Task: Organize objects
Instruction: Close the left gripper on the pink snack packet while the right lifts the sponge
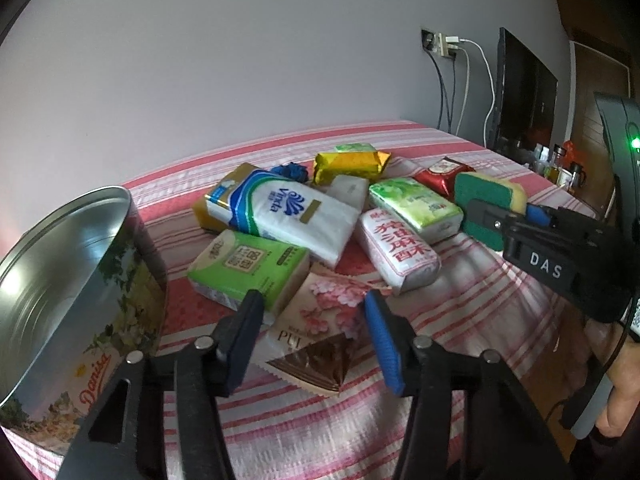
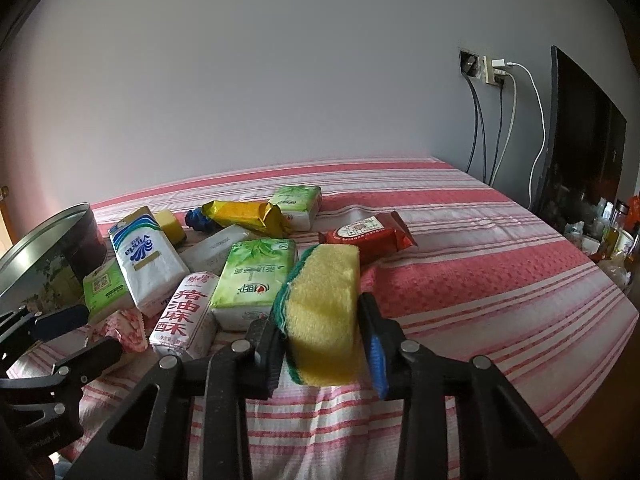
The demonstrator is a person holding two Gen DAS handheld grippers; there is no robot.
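Observation:
A pile of packets lies on the red-striped bed: a white Vinda tissue pack (image 1: pixel 292 216), green tissue packs (image 1: pixel 248 268) (image 1: pixel 416 204), a white packet with red characters (image 1: pixel 400 252), a gold packet (image 1: pixel 348 162), a red packet (image 1: pixel 440 174). My left gripper (image 1: pixel 316 340) is open just above a pink flowered sachet (image 1: pixel 320 328). My right gripper (image 2: pixel 320 344) is shut on a yellow-and-green sponge (image 2: pixel 324 312), held above the bed to the right of the pile; it also shows in the left wrist view (image 1: pixel 488 208).
An open round Danisa tin (image 1: pixel 68 304) stands at the left of the pile, tilted in view. A wall socket with cables (image 2: pixel 492 72) and a dark screen (image 2: pixel 580 140) are at the far right. Bottles stand beyond the bed's right edge (image 2: pixel 612 236).

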